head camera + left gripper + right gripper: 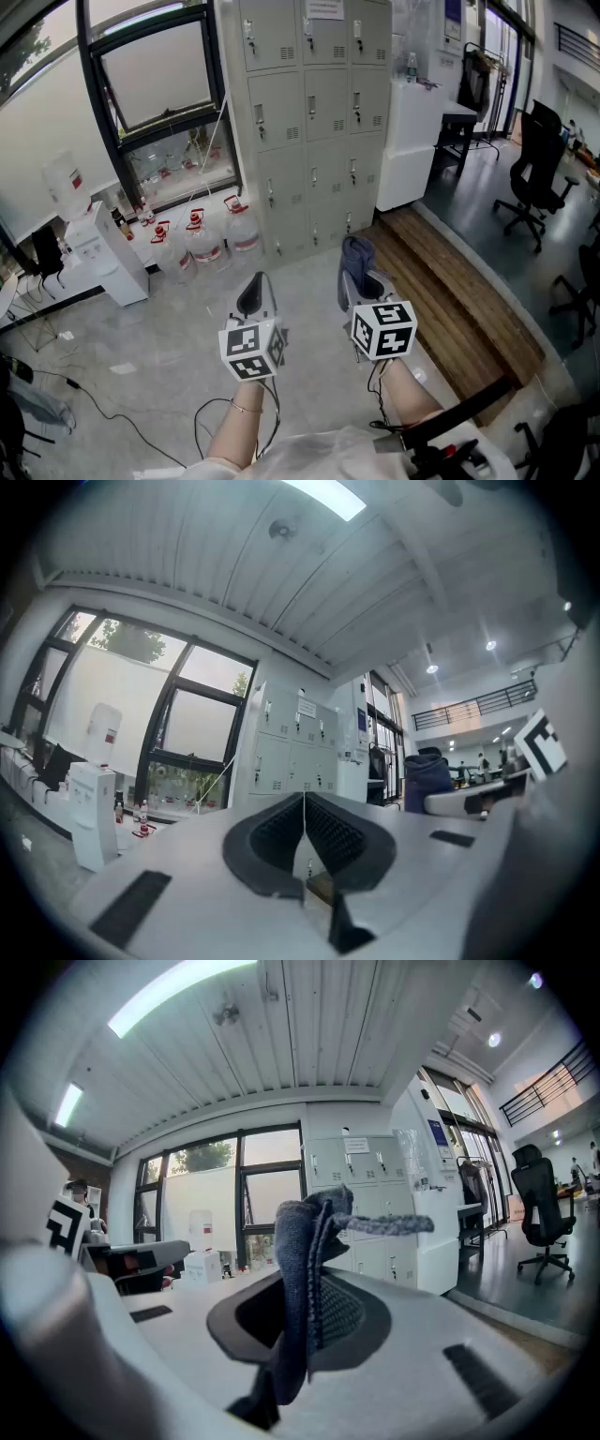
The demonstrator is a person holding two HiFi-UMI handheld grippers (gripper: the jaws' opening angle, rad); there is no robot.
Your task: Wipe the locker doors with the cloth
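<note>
The right gripper (360, 284) pinched the cloth (356, 251); the left gripper (253, 292) was pressed together, empty. The lockers (309, 112) stood far off. Likely the approach step: next, the cloth needed carrying forward to a door.

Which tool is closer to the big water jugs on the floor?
Left. The left tool is just below and right of the water jugs in the head view; the right tool, gripping the cloth, is farther right.
</note>
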